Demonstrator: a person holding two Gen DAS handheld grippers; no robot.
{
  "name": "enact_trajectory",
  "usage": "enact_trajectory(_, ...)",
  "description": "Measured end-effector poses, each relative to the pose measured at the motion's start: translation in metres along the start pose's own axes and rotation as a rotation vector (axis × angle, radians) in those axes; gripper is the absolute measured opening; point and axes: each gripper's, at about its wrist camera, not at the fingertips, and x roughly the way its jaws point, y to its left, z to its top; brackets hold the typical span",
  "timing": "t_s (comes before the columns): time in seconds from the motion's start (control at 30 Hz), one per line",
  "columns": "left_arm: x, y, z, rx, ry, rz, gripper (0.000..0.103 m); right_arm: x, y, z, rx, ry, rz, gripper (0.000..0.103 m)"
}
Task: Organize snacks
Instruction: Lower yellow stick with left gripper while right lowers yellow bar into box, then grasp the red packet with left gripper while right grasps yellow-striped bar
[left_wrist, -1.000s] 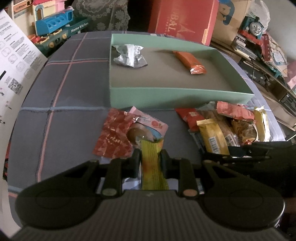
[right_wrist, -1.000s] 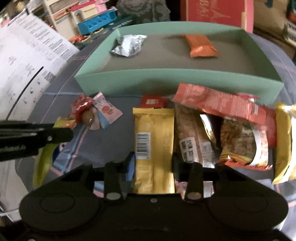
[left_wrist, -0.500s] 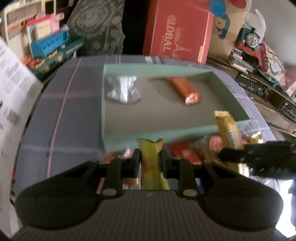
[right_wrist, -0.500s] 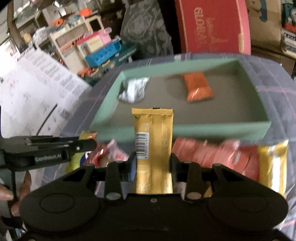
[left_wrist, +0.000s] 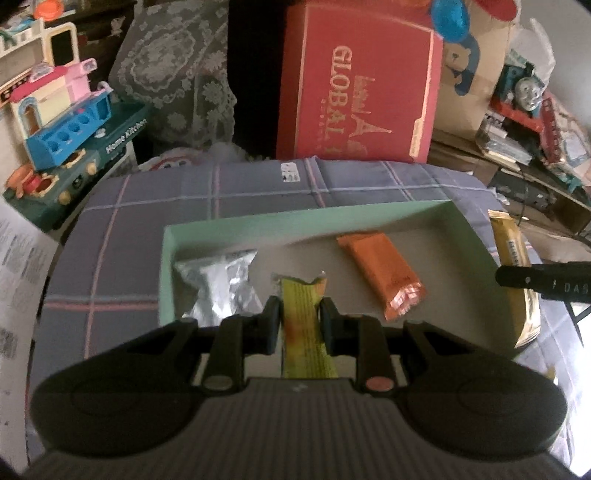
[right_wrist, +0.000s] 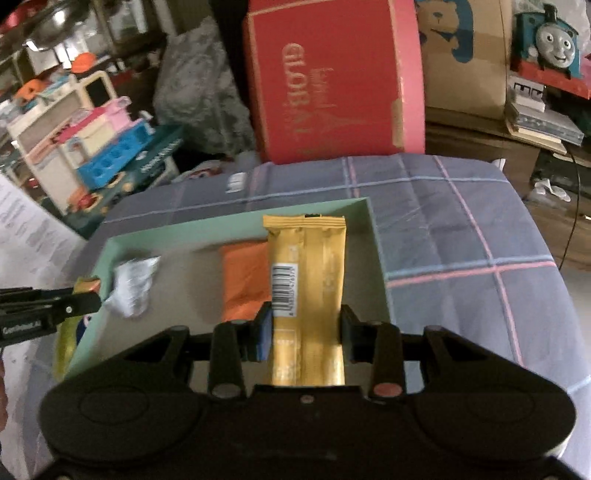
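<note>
My left gripper (left_wrist: 298, 312) is shut on a yellow-green snack packet (left_wrist: 303, 321), held over the mint green box (left_wrist: 351, 214). Inside the box lie a silver foil packet (left_wrist: 218, 280) and an orange bar (left_wrist: 384, 273). My right gripper (right_wrist: 306, 319) is shut on a golden-yellow bar (right_wrist: 308, 280) with a barcode, above the box's right half (right_wrist: 376, 243). That bar (left_wrist: 511, 254) and the right gripper's finger (left_wrist: 543, 280) show at the right edge of the left wrist view. In the right wrist view the left gripper's finger (right_wrist: 48, 306) enters from the left, holding its packet (right_wrist: 70, 332).
The box sits on a grey-blue plaid cloth (right_wrist: 461, 236). Behind it stand a red carton (left_wrist: 358, 85), a lace-covered cushion (left_wrist: 173, 81) and toy sets (left_wrist: 70, 122). A blue train toy (right_wrist: 550, 37) and clutter fill the right. White printed paper (right_wrist: 22, 229) lies at the left.
Both grippers have lifted their snacks off the cloth and carried them forward over the box. The pile of loose snacks in front of the box has dropped out of view.
</note>
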Motion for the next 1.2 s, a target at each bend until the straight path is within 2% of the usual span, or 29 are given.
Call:
enact_trajectory(0.3, 0.071, 0.001, 0.021, 0.003, 0.056, 0.052, 0.022, 0.071, -0.015, 0.024, 0.000, 0.050, -0.037, 0.036)
enact_trajectory(0.37, 0.079, 0.001, 0.024, 0.010, 0.057, 0.070, 0.027, 0.074, -0.012, 0.024, 0.001, 0.046, -0.031, 0.042)
enact_trajectory(0.4, 0.081, 0.000, 0.025, 0.011, 0.052, 0.084, 0.033, 0.075, -0.012, 0.026, 0.006, 0.036, -0.027, 0.051)
enact_trajectory(0.43, 0.081, -0.001, 0.025, 0.011, 0.048, 0.100, 0.057, 0.072, -0.011, 0.027, 0.009, 0.023, -0.023, 0.059)
enact_trajectory(0.47, 0.080, -0.001, 0.025, 0.010, 0.035, 0.116, 0.079, 0.070, -0.011, 0.028, 0.012, 0.007, -0.016, 0.077)
enact_trajectory(0.5, 0.077, -0.002, 0.024, 0.012, 0.014, 0.126, 0.087, 0.067, -0.010, 0.028, 0.014, -0.008, -0.005, 0.097)
enact_trajectory(0.53, 0.073, -0.004, 0.023, 0.016, -0.008, 0.135, 0.096, 0.063, -0.009, 0.029, 0.012, -0.027, -0.005, 0.103)
enact_trajectory(0.57, 0.070, -0.005, 0.022, 0.019, -0.017, 0.142, 0.099, 0.059, -0.007, 0.028, 0.006, -0.048, -0.011, 0.103)
enact_trajectory(0.97, 0.023, -0.019, 0.001, 0.007, -0.003, 0.111, 0.103, 0.010, 0.000, 0.013, 0.012, -0.019, -0.005, 0.103)
enact_trajectory(1.2, -0.015, -0.038, -0.033, 0.036, -0.003, 0.082, 0.103, -0.036, 0.013, -0.024, -0.033, -0.061, -0.063, 0.103)
